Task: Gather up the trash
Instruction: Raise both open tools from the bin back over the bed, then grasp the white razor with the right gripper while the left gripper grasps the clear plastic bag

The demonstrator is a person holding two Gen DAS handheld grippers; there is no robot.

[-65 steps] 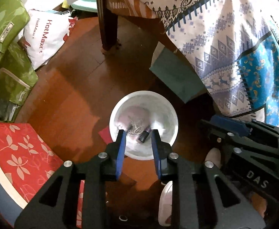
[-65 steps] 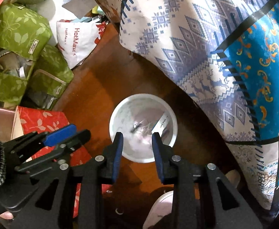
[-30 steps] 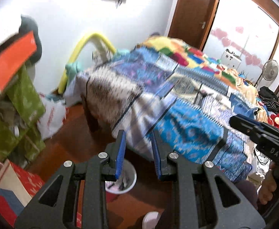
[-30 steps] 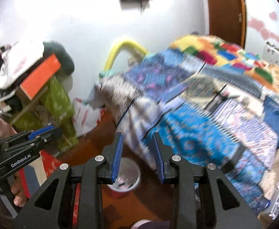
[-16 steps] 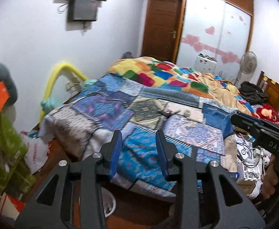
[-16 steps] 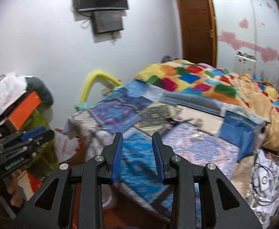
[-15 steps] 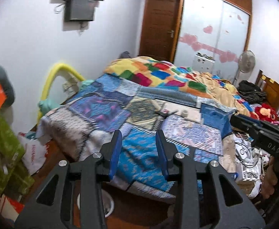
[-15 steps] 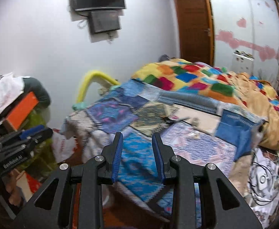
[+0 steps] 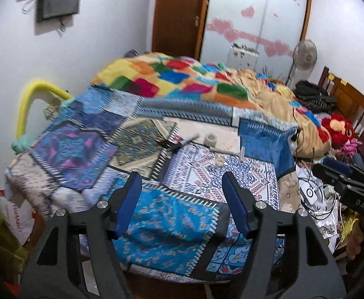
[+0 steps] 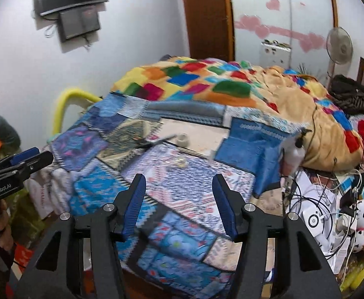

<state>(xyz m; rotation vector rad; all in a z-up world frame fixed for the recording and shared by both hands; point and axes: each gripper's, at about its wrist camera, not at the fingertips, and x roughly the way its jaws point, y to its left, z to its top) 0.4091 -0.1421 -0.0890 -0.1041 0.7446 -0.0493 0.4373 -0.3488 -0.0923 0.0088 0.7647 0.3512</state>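
Left hand-held gripper and right hand-held gripper: both spread wide, empty.
Both face the bed; a tape roll lies on it.

Both tools wide apart, empty

Both grippers have lifted from pointing down into the white bin on the floor to facing across the bed. The left gripper and right gripper have spread their jaws wide, having been narrowly parted above the bin, which has dropped out of view.
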